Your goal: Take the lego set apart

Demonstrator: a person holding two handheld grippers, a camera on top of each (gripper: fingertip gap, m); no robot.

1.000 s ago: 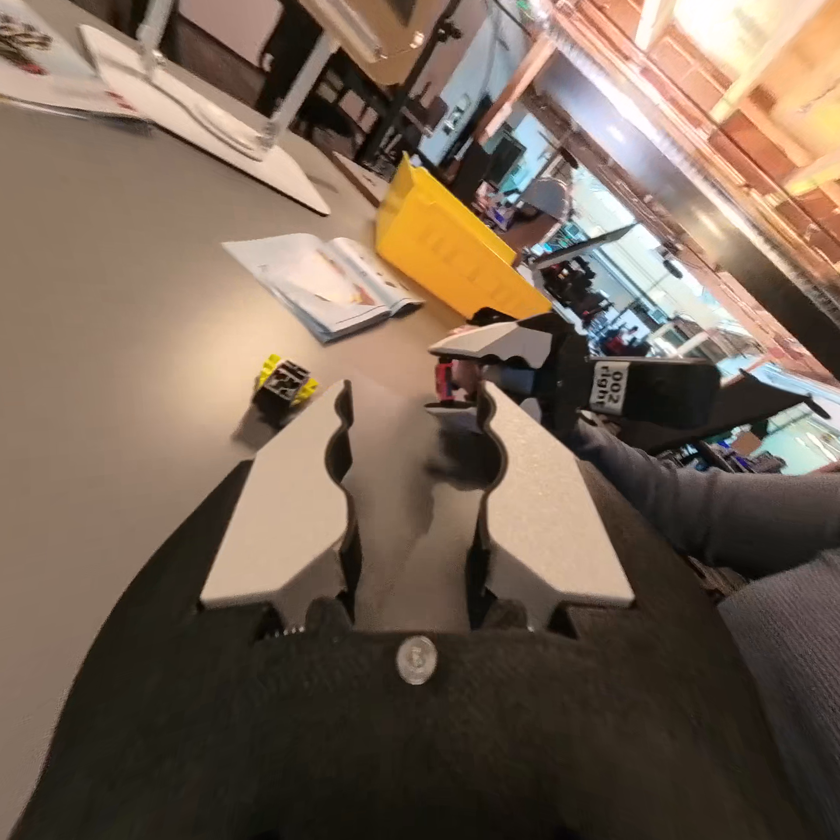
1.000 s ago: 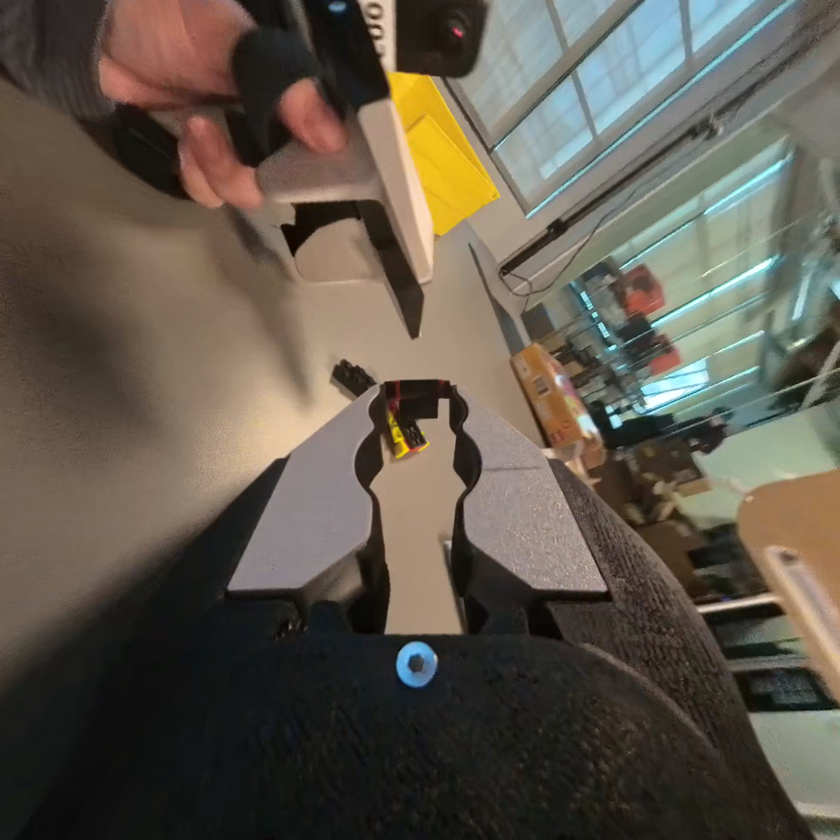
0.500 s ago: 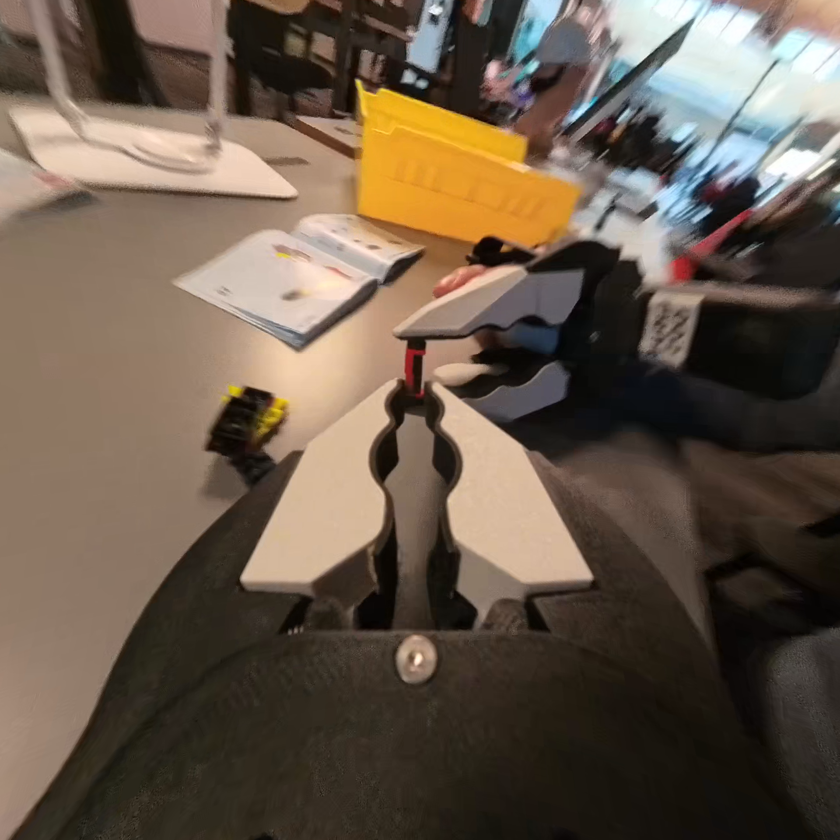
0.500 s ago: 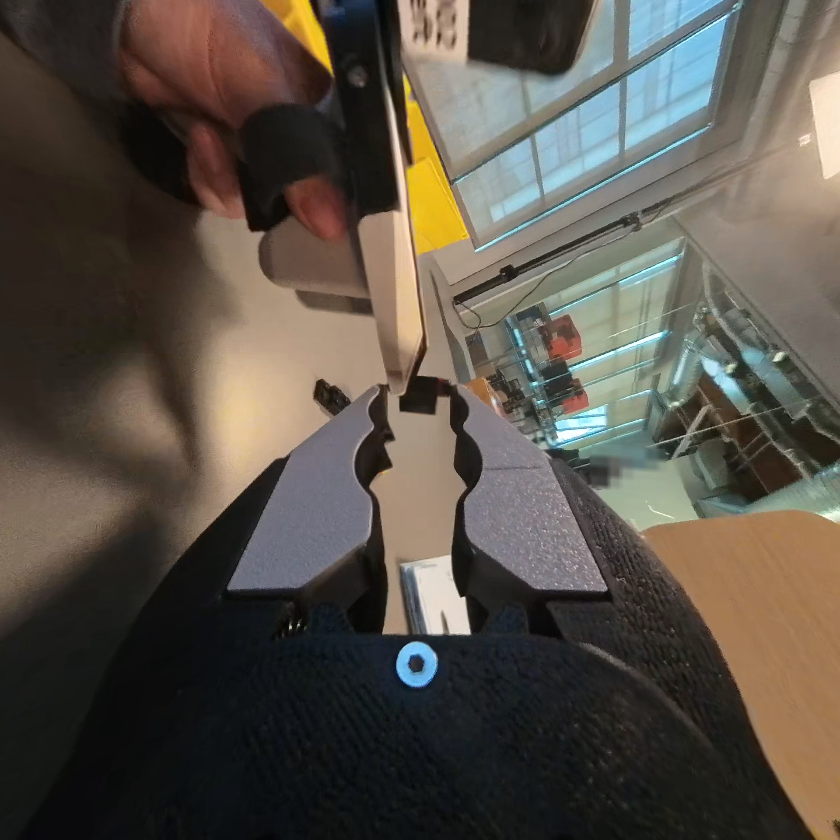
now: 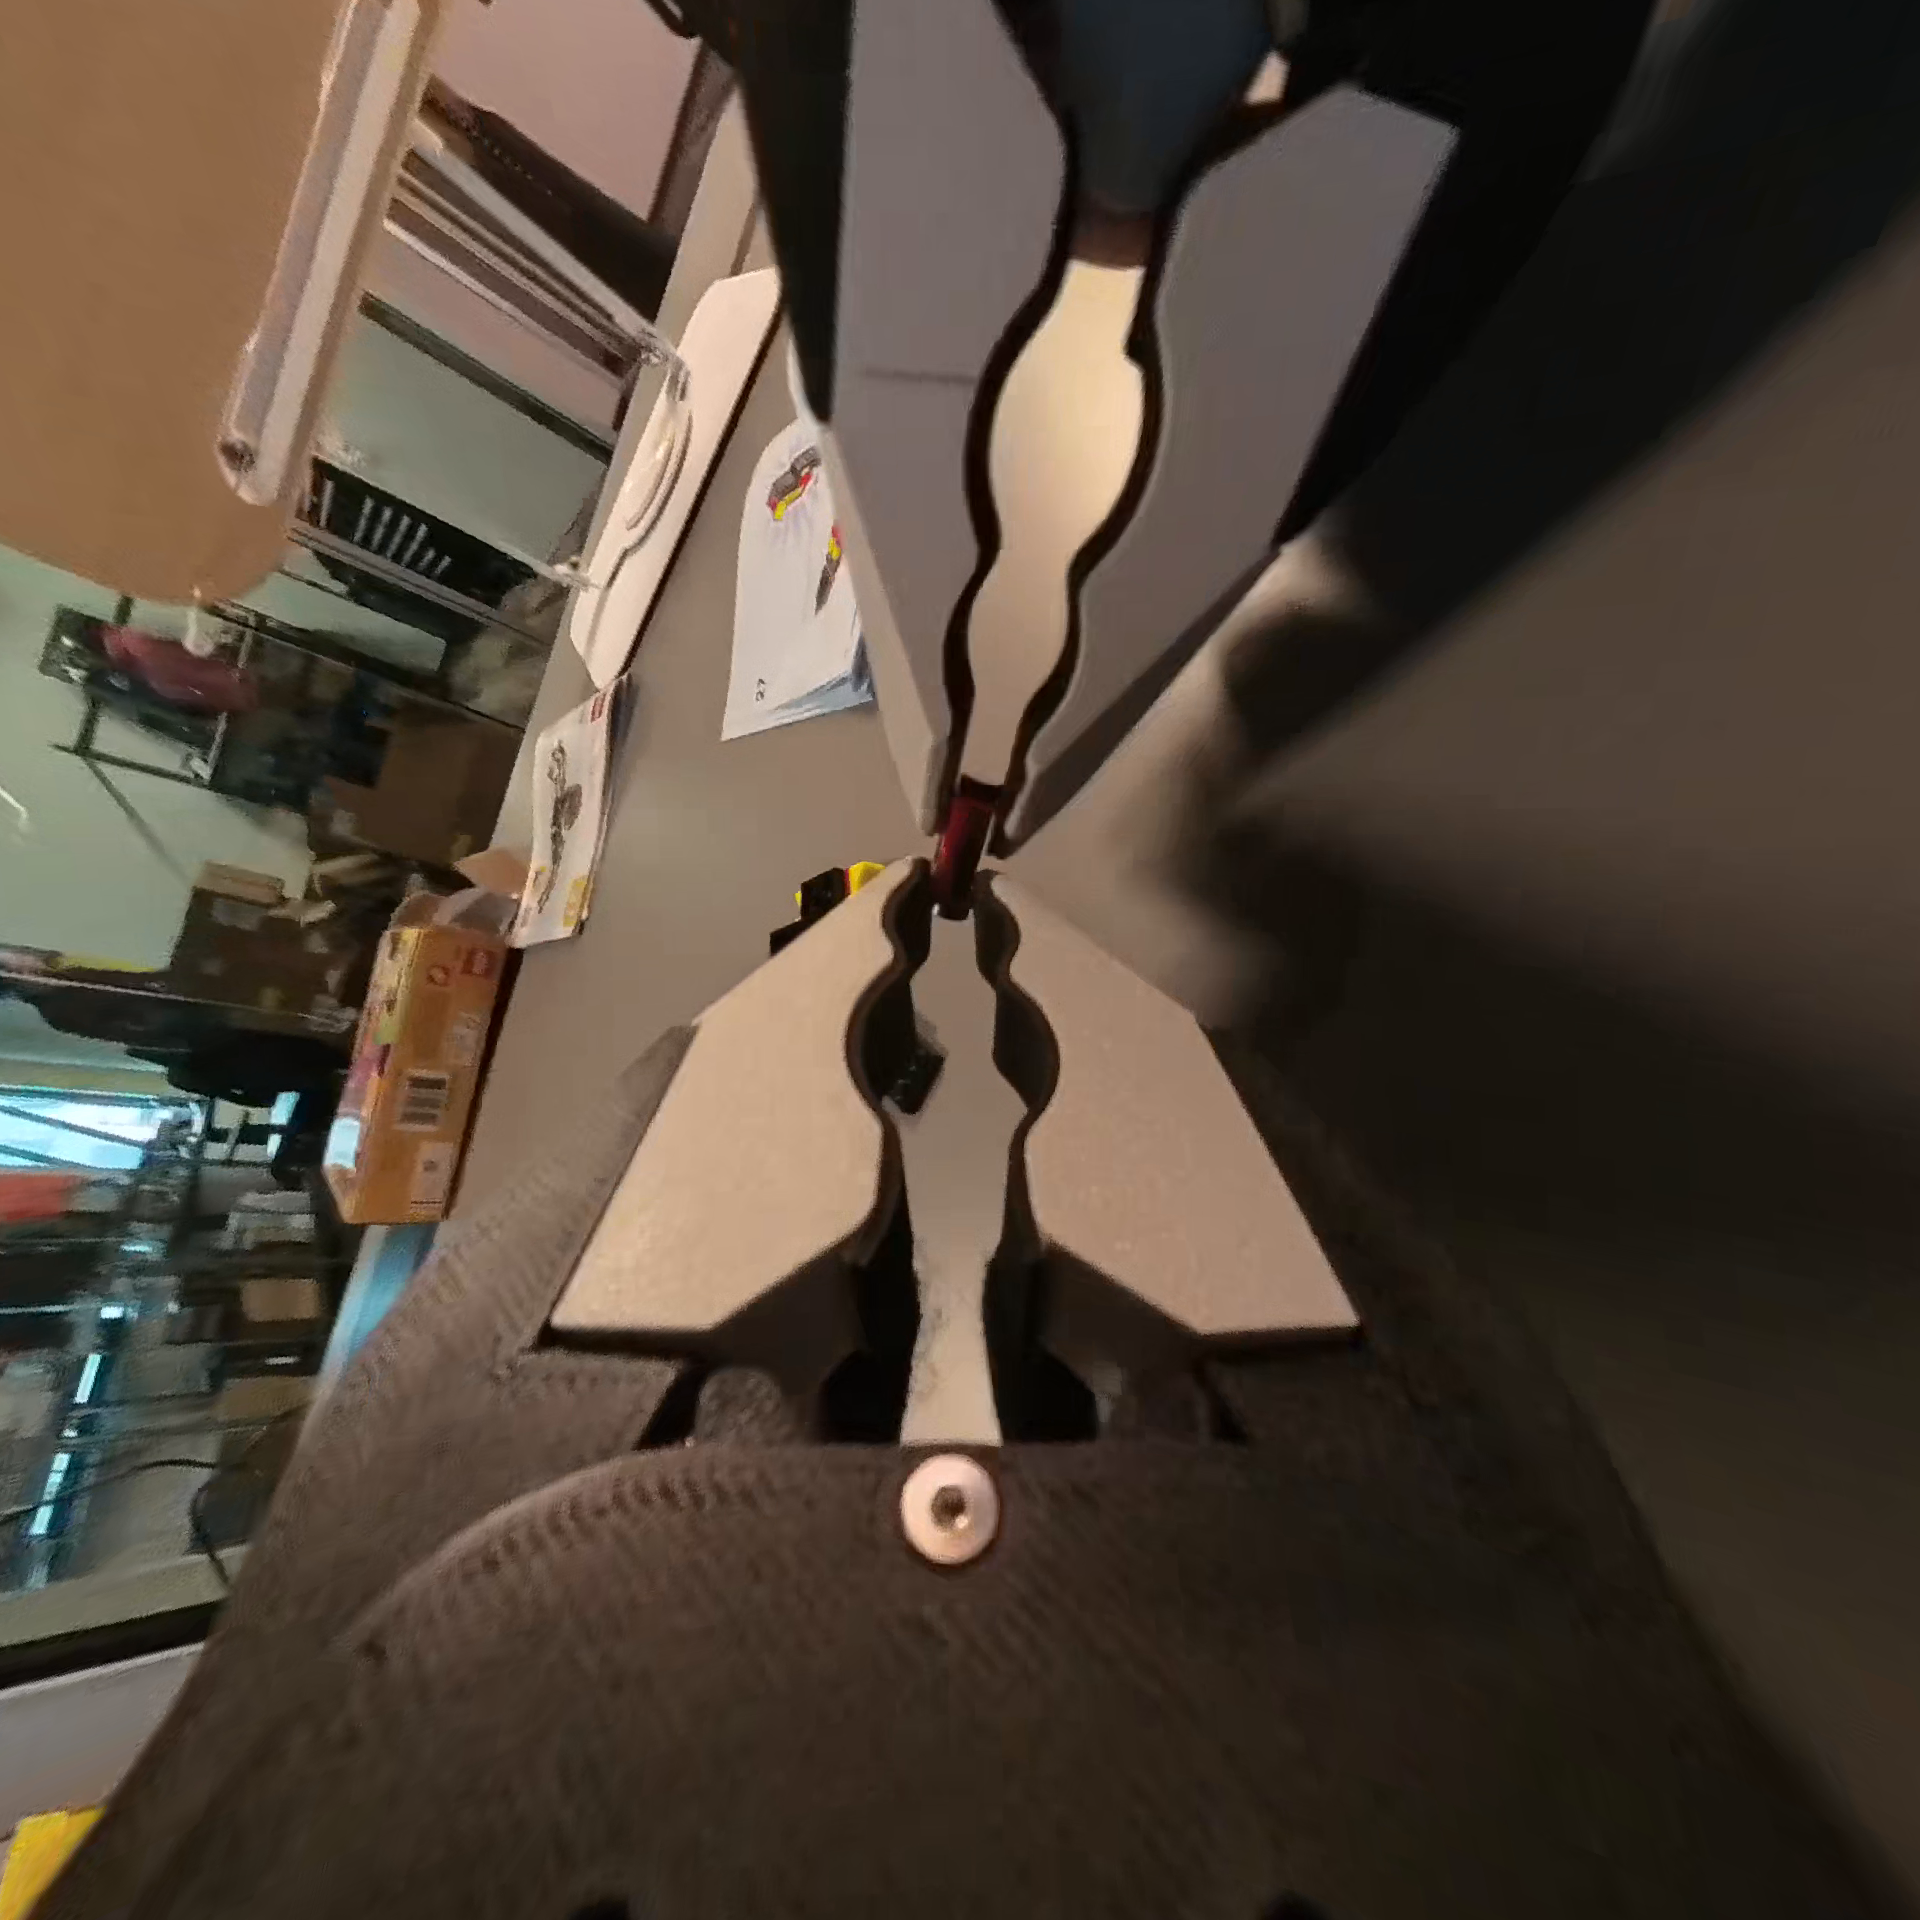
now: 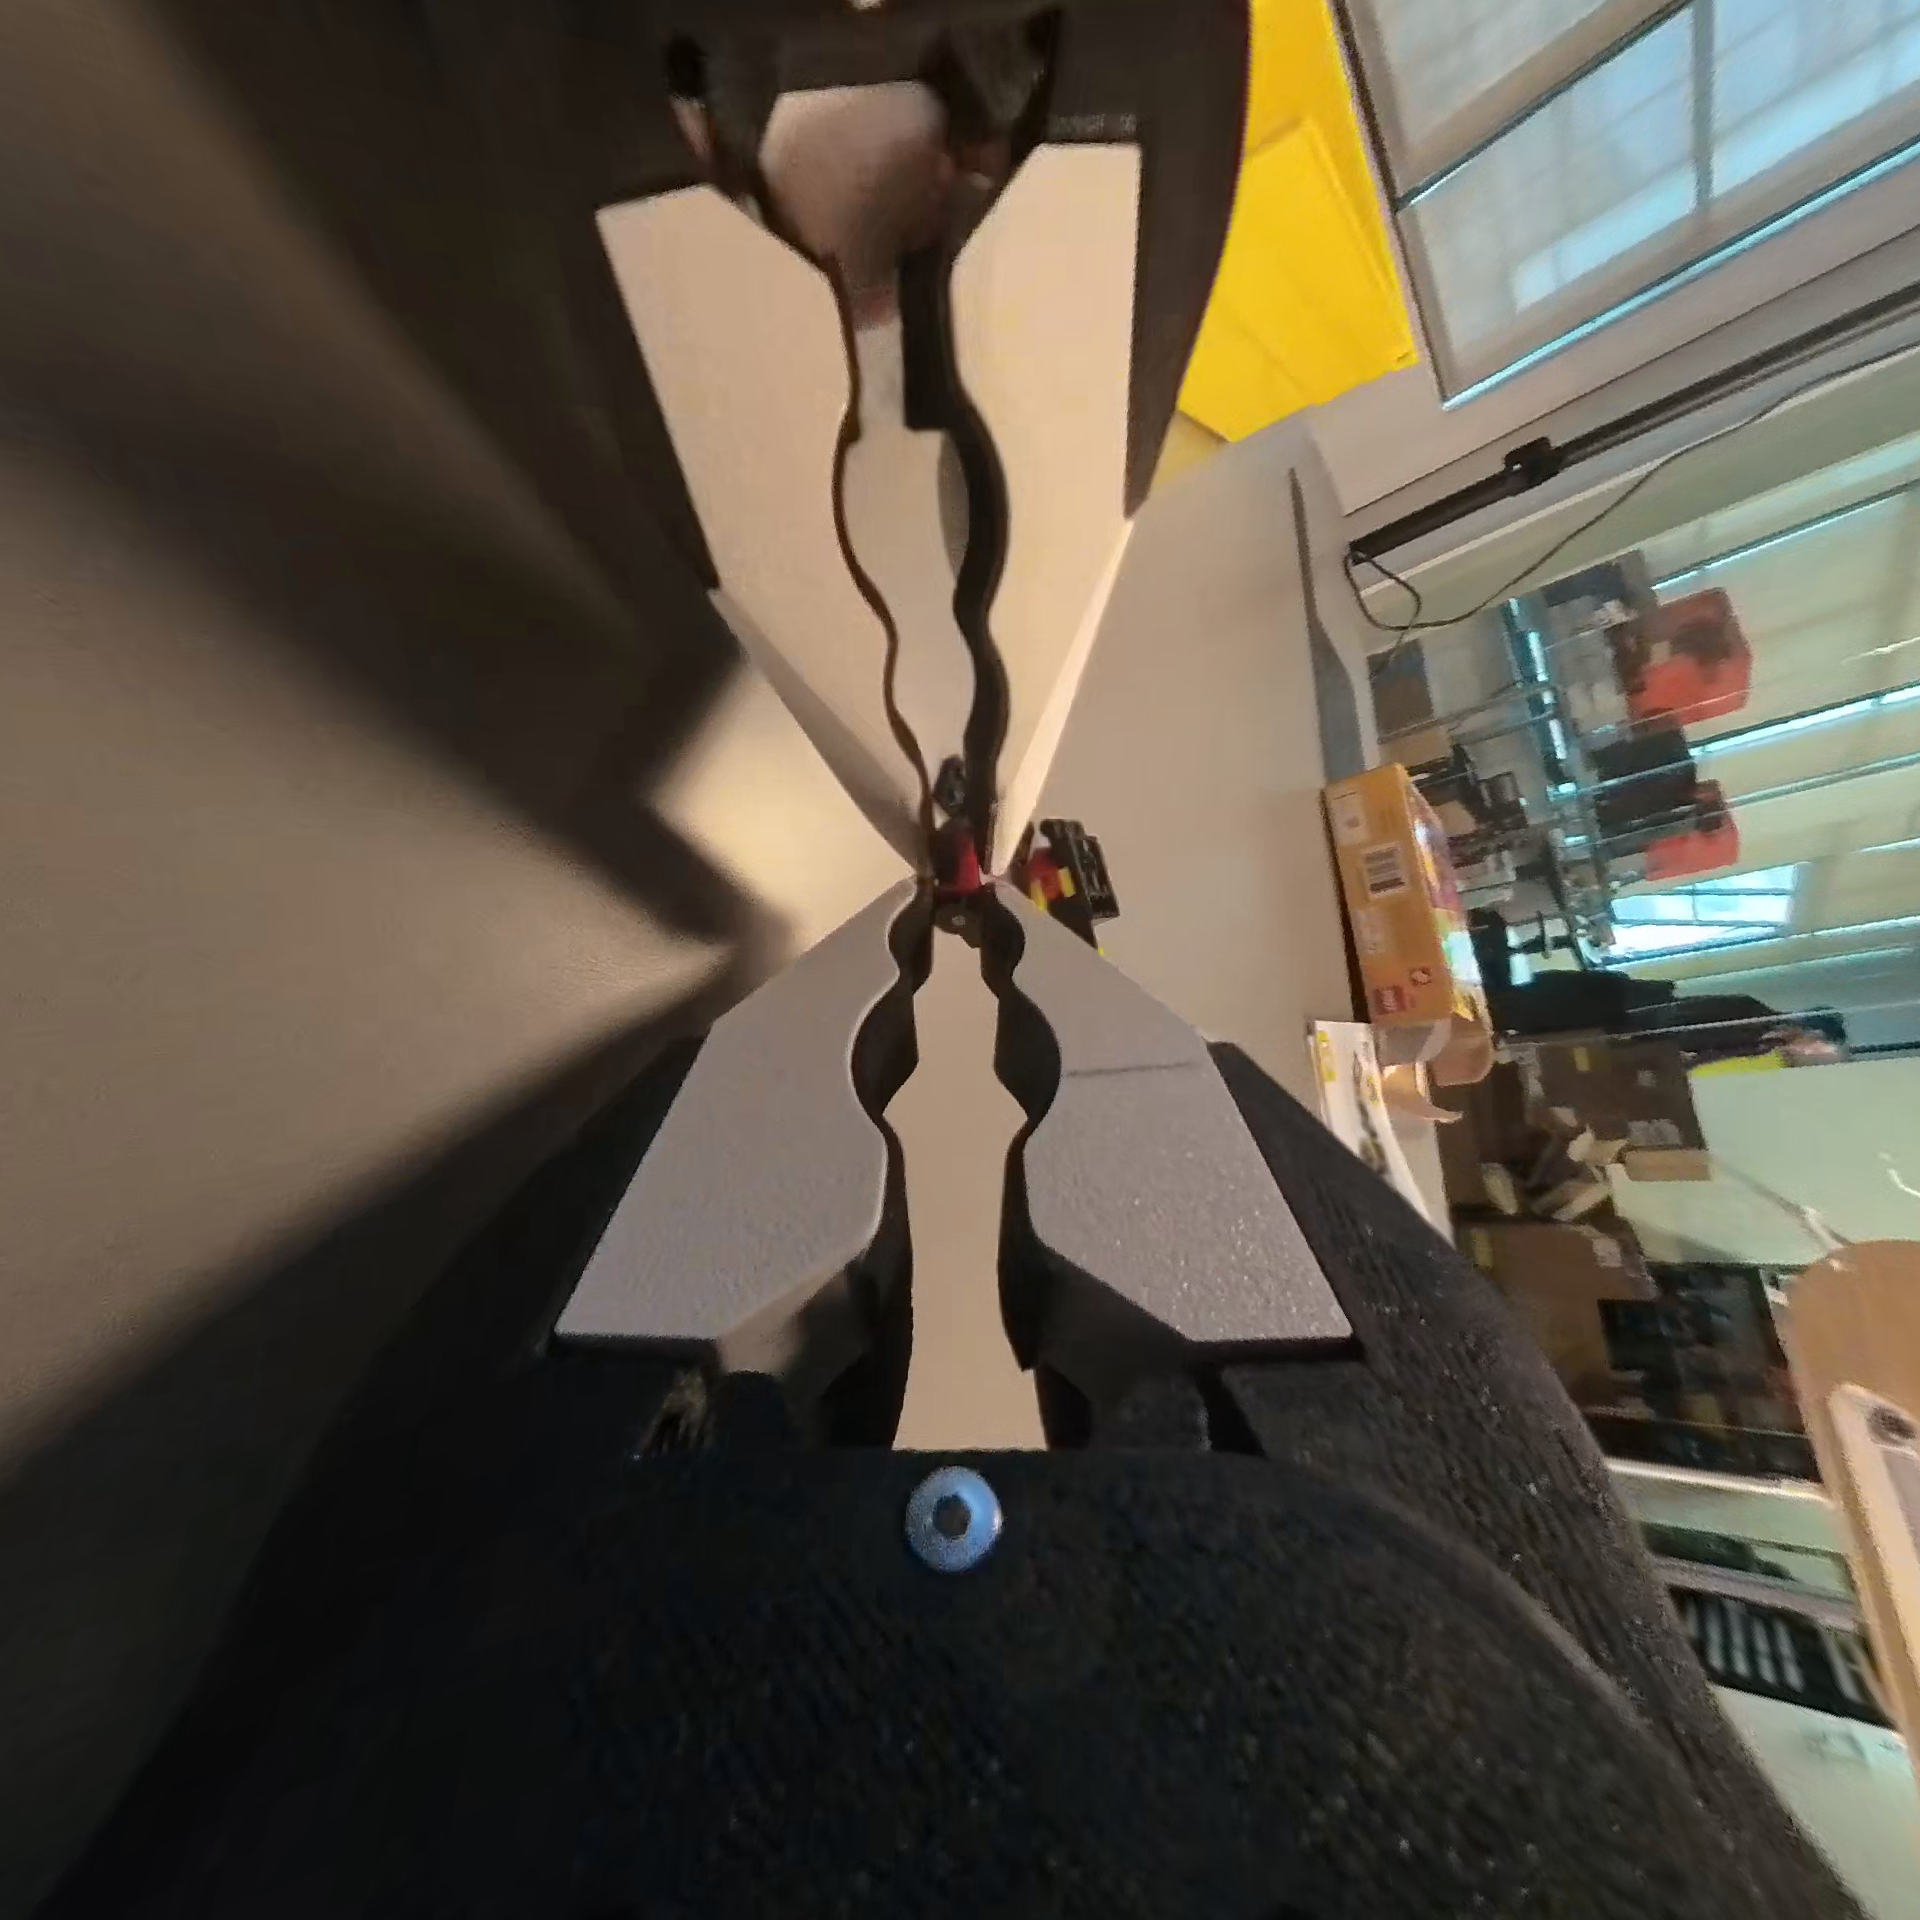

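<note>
- Lego piece, small, red/black: held in the air above the desk, pinched tip-to-tip btwn both grippers.
- Left hand-held gripper: jaws narrow, clamped on one end of the piece.
- Right hand-held gripper: jaws narrow, clamped on the opposite end, facing the left.
- Black/yellow lego chunk: on desk just beside the tips.
- Small black brick: on desk, seen btwn left fingers.
- Yellowish box: at desk edge.

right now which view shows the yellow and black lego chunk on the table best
The right wrist view: the yellow and black lego chunk shows nearly whole beside the gripper tips. In the left wrist view only a sliver shows above the left gripper's finger.
</note>
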